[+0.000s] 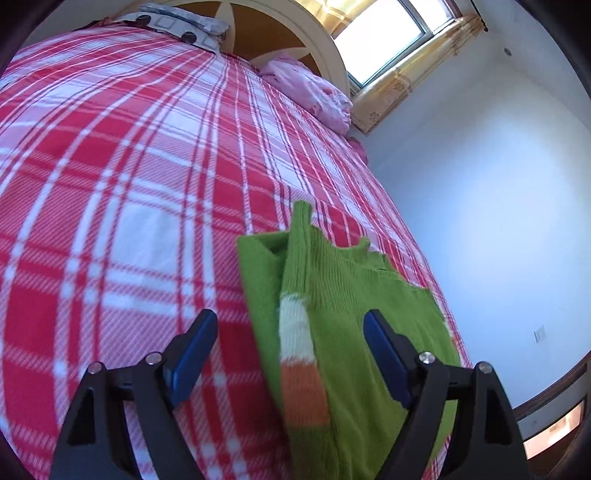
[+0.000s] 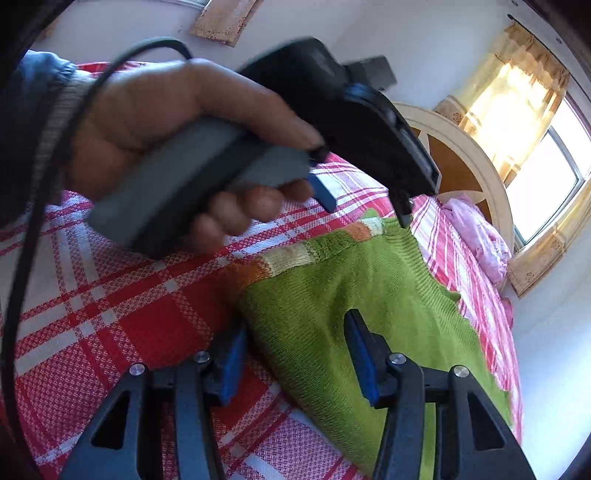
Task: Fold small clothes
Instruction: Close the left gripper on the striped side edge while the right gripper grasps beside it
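The bed, spread with a red-and-white checked cover, fills most of what can be seen. At its far end stand a rounded headboard, a patterned pillow to the left and a pink bundle to the right, under a bright window. On the near right part of the cover lies the task's garment, a small green knit with an orange-and-cream striped band along its left edge. It lies partly doubled over, with a ragged edge showing toward the far right.

My guess is that the fold is mid-way and a fresh hold is being taken. The left gripper hovers over the striped edge, its blue pads spread wide with nothing between them. In the right wrist view a hand grips its grey handle above the cloth. The right gripper straddles the knit's near left edge, its jaws half-drawn. The right pad lies on the green and the left pad at the border of the cover.

Next, each gripper needs to pinch a single edge cleanly and carry it across without dragging the cover.

I cannot tell whether the right pads yet press the knit. The left pad and the striped band are blurred, and the garment's near end runs out of sight below both grippers.
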Demonstrator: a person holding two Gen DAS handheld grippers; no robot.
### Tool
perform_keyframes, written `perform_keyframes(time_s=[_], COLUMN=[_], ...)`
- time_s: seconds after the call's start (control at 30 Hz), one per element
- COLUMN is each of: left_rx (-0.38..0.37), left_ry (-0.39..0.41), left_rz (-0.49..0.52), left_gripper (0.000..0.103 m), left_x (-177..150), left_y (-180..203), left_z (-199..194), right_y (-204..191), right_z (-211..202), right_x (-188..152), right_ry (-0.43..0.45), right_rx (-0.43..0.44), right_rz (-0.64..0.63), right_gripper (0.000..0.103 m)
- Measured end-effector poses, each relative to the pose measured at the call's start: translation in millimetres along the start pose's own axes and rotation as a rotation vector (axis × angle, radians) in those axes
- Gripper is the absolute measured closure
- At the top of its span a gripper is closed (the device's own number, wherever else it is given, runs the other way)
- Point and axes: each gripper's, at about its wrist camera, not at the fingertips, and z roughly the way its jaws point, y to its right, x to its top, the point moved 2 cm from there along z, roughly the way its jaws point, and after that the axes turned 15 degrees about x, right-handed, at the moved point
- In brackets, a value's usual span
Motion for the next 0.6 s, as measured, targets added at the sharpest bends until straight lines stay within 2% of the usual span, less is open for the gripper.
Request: perform_keyframes(time_s=[0.17,0.23,0.3,0.33,0.37,0.4,0.43,0.47,0.53,0.6], left_rx=[0.004,-0.02,-0.023,-0.033,-0.048,-0.06,-0.084,-0.102,-0.068,-0.041], left_ry=[0.019,0.032,0.036,0.037,0.037,0.034,0.026,0.014,-0.01,-0.017], left_rz=[0.036,0.053,0.023,0.001,-0.019,-0.036,-0.048,-0.056,-0.052,-0.034], left_gripper=[0.021,0.023,0.038,0.042,0.052,0.066,0.073,0.077,0.077,0.073], left_x=[2.5,1.1,3.2,3.3,3.4,3.5,3.2,3.3,3.6,4.0], left_y=[9.7,10.9,4.9,0.5,-3.7,-6.6,-9.0,-9.5,-8.0,-4.4], left_z=[12.1,13.1,15.0,14.8,14.9,15.6,17.1,20.1,24.8,26.4], right_y=[-4.4,-9.2,-10.7,-11.4,-12.5,-14.2,-17.2,-20.6,-33.1,-35.7], right_z=[0.8,1.7,2.3,2.2,2.1,2.0,1.5,0.6,-3.3,-4.3], right_x=[0.4,0.5,0.8,1.2,1.4,1.8,2.0,1.6,1.7,2.2], right_ry=[-0.001,-0.004,-0.004,-0.004,-0.004,-0.005,-0.005,-0.005,-0.007,-0.007], right_rx=[-0.019,-0.035,-0.036,-0.039,-0.041,-0.041,-0.042,-0.044,-0.057,-0.061], right_rz=[-0.027,-0.049,-0.057,-0.059,-0.063,-0.068,-0.073,-0.079,-0.092,-0.094], right_gripper=[0.055,0.059,0.061,0.061,0.062,0.064,0.066,0.067,0.068,0.068])
